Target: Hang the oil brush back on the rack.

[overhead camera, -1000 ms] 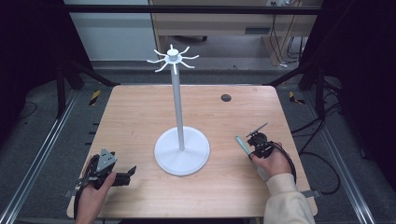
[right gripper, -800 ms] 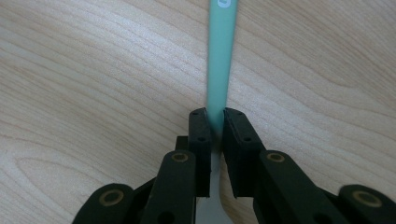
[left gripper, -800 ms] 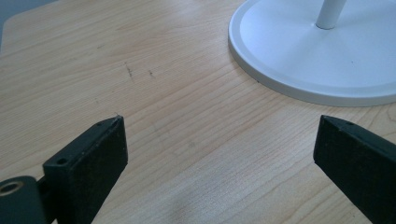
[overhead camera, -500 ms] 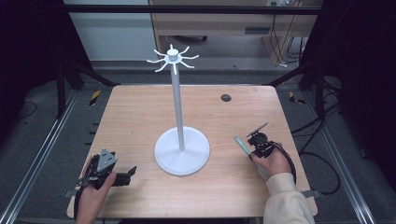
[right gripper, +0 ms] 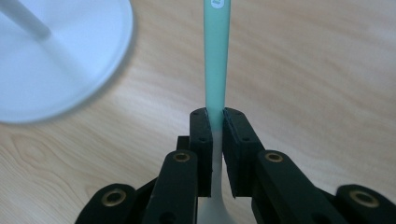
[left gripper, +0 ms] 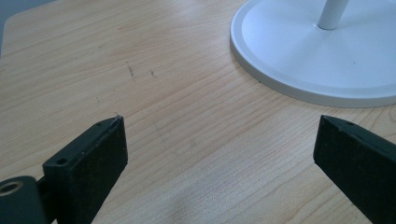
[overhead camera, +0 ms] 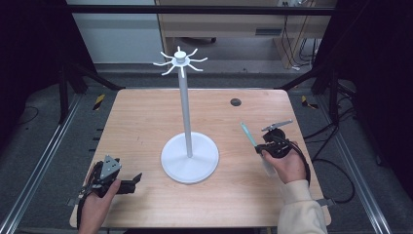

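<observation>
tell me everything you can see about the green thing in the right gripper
The green stick is slim, flat and smooth, plastic by its look, mint green with a small white mark near the far end. It fades to white toward the near end, which widens out behind the jaws. The right gripper is shut on its narrow middle. It points out over the table, above the wood, right of the stand.
</observation>
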Demonstrator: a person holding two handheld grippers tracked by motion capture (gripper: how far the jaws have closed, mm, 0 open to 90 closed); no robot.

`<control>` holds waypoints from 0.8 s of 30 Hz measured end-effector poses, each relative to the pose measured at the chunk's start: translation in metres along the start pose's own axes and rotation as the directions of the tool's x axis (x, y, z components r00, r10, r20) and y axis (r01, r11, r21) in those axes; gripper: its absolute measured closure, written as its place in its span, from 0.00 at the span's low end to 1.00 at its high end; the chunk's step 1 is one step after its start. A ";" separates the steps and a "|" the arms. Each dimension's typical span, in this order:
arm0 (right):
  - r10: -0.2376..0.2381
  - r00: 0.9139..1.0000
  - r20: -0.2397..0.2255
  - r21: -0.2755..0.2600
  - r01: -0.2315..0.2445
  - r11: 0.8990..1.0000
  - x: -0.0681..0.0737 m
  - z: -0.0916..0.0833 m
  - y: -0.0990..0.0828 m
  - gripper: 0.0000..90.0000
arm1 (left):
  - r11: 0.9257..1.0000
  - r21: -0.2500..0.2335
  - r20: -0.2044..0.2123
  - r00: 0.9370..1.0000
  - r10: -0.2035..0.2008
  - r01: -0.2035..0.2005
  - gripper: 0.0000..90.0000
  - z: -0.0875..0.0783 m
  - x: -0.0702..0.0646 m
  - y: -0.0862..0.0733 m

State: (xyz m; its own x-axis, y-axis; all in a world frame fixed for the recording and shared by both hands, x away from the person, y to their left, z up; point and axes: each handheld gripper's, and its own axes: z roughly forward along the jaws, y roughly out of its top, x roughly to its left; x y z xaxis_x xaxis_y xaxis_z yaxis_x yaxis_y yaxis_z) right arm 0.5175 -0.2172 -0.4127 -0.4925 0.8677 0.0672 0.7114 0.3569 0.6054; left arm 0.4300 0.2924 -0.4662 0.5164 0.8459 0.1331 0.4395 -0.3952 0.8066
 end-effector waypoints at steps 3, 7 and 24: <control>-0.010 1.000 0.007 -0.069 0.010 0.998 0.008 -0.011 0.008 0.92 | 1.000 0.000 0.002 1.000 0.001 -0.001 0.03 0.000 -0.001 0.000; -0.032 0.999 -0.007 -0.144 0.030 0.989 0.018 -0.023 0.016 0.92 | 1.000 0.000 0.001 1.000 0.000 0.000 0.03 0.000 0.000 0.000; -0.087 0.995 -0.041 -0.362 0.067 0.930 0.046 -0.073 0.071 0.92 | 1.000 -0.011 -0.028 1.000 -0.014 0.014 0.03 -0.004 0.003 -0.002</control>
State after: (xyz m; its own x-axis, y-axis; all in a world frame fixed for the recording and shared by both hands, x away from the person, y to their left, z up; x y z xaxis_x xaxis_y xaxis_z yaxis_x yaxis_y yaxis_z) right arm 0.5089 -0.1771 -0.3087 -0.5729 0.8183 0.0467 0.4474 0.2645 0.8543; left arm 0.4277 0.2970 -0.4650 0.4894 0.8612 0.1374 0.4383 -0.3791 0.8149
